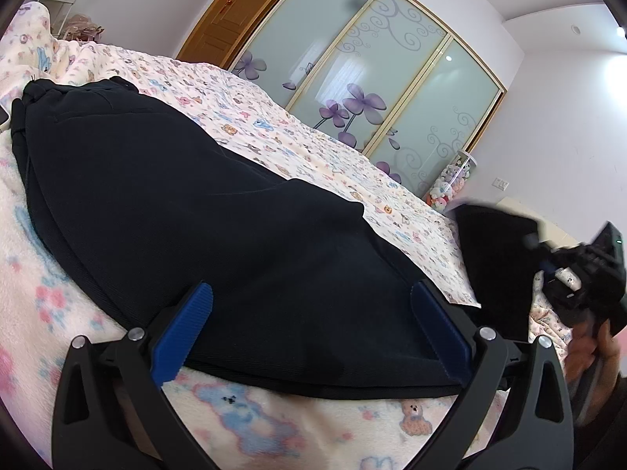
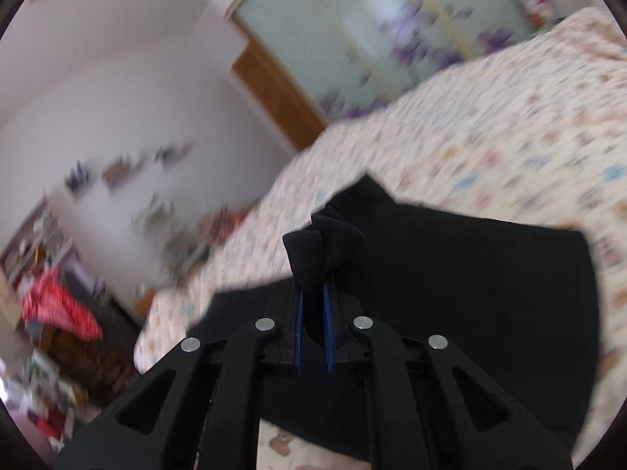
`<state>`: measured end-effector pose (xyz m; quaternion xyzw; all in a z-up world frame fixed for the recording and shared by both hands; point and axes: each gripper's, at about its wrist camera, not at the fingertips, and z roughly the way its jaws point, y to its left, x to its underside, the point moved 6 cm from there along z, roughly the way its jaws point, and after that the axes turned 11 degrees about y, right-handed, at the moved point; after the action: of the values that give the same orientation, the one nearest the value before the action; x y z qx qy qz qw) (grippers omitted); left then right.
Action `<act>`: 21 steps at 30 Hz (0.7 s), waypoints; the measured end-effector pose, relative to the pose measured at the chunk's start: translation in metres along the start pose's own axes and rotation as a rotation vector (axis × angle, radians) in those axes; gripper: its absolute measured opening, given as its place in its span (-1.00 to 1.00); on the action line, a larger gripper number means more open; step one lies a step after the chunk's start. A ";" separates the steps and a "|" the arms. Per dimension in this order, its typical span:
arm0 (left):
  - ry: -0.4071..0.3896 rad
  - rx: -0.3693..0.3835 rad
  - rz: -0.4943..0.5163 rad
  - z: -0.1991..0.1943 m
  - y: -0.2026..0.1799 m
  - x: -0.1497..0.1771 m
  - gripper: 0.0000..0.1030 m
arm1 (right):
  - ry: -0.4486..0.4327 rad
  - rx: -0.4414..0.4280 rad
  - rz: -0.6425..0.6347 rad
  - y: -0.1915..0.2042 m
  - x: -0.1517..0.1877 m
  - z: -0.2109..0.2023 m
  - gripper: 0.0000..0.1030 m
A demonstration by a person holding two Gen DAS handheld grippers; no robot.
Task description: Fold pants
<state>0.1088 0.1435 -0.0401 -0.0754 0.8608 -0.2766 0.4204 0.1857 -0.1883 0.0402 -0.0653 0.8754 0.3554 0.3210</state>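
The black pants point(image 1: 188, 211) lie flat along the bed, waistband at the far left. My left gripper point(image 1: 313, 297) is open, its blue fingers point(image 1: 184, 329) straddling the near edge of the pants, low over the fabric. My right gripper point(image 2: 312, 293) is shut on a bunched corner of the pants point(image 2: 313, 250), and the leg end point(image 2: 470, 293) hangs lifted beneath it. In the left wrist view the right gripper point(image 1: 580, 274) shows at the far right, holding that raised black fabric point(image 1: 497, 266) above the bed.
The bed is covered by a cream blanket with bear prints point(image 1: 352, 149). A wardrobe with frosted flowered sliding doors point(image 1: 376, 78) and a wooden door point(image 1: 231, 15) stand behind. A red cloth point(image 2: 58, 309) and clutter lie on the floor left of the bed.
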 end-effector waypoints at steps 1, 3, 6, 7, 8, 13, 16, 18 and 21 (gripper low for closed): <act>0.000 0.000 0.000 0.000 0.000 0.000 0.97 | 0.033 0.010 0.003 -0.001 0.006 0.013 -0.82; 0.000 0.000 0.000 0.000 0.000 0.000 0.97 | 0.138 0.038 0.025 -0.010 0.027 0.046 -0.82; -0.001 0.000 -0.001 0.000 0.000 0.000 0.97 | 0.169 0.062 0.034 -0.014 0.042 0.057 -0.82; 0.000 0.000 0.000 0.000 0.000 0.000 0.97 | 0.153 0.060 0.033 -0.012 0.040 0.054 -0.82; 0.000 -0.001 0.000 0.000 0.000 0.000 0.97 | 0.129 0.053 0.037 -0.008 0.036 0.050 -0.82; 0.000 -0.003 0.000 0.000 0.001 0.001 0.97 | 0.103 0.030 0.026 0.014 0.028 0.057 -0.82; -0.001 0.000 -0.001 0.000 0.000 0.001 0.97 | 0.131 0.017 0.008 0.027 0.035 0.076 -0.82; 0.000 -0.001 -0.001 0.000 0.000 0.001 0.97 | 0.156 0.045 -0.030 0.033 0.042 0.085 -0.82; -0.001 0.000 -0.001 0.000 0.000 0.001 0.97 | 0.259 0.156 -0.114 0.030 0.061 0.106 -0.81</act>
<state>0.1082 0.1434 -0.0407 -0.0759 0.8607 -0.2766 0.4207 0.1824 -0.0888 -0.0373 -0.1349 0.9293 0.2560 0.2294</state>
